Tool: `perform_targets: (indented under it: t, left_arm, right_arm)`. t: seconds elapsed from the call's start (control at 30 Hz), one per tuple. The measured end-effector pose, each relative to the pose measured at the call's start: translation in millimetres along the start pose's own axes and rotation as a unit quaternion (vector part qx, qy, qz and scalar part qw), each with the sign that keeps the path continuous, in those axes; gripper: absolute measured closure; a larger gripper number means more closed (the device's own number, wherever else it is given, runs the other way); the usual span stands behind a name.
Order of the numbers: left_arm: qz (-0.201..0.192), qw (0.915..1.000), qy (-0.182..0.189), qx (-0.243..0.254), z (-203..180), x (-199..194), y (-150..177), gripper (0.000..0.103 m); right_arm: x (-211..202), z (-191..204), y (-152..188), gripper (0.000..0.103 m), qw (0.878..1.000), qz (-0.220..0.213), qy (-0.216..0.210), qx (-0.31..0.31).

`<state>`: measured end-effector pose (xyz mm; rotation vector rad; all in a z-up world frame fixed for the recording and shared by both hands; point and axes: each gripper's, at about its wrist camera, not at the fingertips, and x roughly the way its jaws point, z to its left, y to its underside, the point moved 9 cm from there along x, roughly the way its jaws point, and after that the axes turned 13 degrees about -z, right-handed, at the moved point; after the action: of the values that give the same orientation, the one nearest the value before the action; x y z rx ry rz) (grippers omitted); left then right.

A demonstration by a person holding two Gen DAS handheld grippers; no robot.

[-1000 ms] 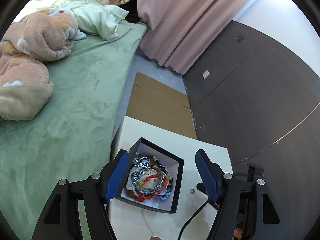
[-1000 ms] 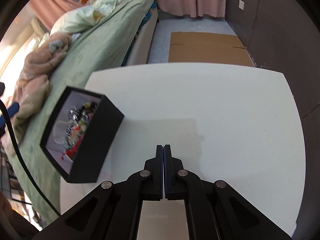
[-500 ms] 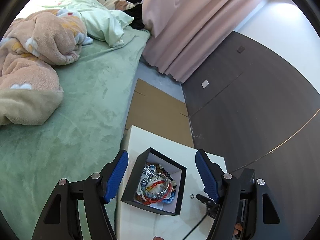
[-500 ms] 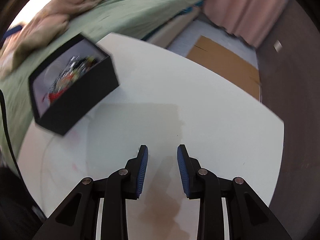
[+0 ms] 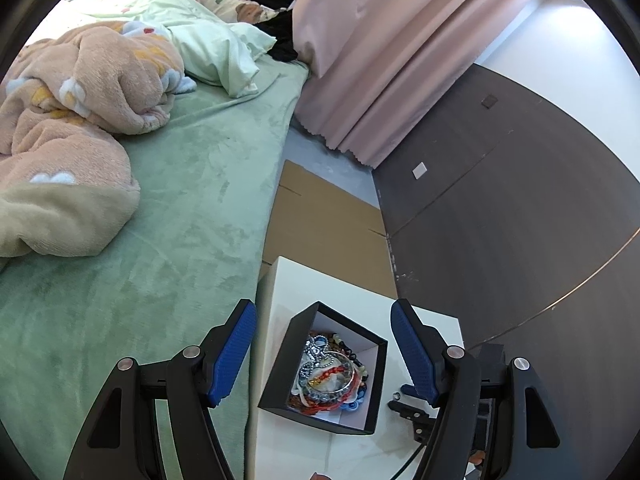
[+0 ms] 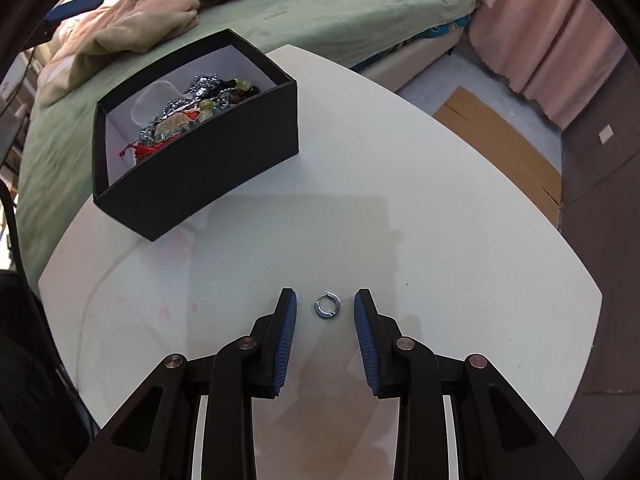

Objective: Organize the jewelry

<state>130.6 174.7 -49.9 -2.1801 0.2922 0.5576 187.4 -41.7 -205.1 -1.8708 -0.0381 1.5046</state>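
Jewelry mostly gathered already: beads, bangles and chains lie heaped in the black box [image 6: 192,136] at the near-bed corner of the tabletop [image 6: 440,220]; one small silver ring [image 6: 327,305] lies loose on the bare tabletop, well apart from the box; judged the last piece left to put away, none else visible on the surface.

Right tongs [image 6: 325,320] pitched steeply down over the ring; jaws parted with the ring between them, pads either side and not touching it; nothing gripped.

Left tongs [image 5: 324,354] angled down more shallowly, hanging above the box from the bed [image 5: 180,200] side; jaws wide apart and empty, the box seen between the pads [image 5: 236,354] but below them, no contact evident.

Remaining, as I judge it: close on the ring, lift, carry across to the box.
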Motion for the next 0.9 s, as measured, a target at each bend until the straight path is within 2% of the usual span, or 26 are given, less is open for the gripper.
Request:
perform_targets:
  t: [0.23, 0.53, 0.83, 0.9]
  left_arm:
    - [0.001, 1.0000, 0.002, -0.001, -0.2, 0.0, 0.5, 0.032]
    - [-0.004, 1.0000, 0.004, -0.005, 2.3, -4.4, -4.3, 0.032]
    - [-0.002, 0.9999, 0.012, -0.003, 5.7, -10.5, -7.1, 0.032]
    - [-0.002, 0.9999, 0.010, -0.007, 9.3, -12.0, -7.3, 0.026]
  right_arm:
    - [1.1, 6.0, -0.5, 0.089, 0.999, -0.002, -0.030, -0.011]
    - [-11.5, 10.2, -0.7, 0.089, 0.999, -0.006, -0.033, 0.000]
    - [-56.5, 30.2, -62.4, 0.089, 0.996, -0.083, -0.031, 0.004]
    - [-60.9, 39.8, -78.3, 0.089, 0.994, -0.098, -0.036, 0.005]
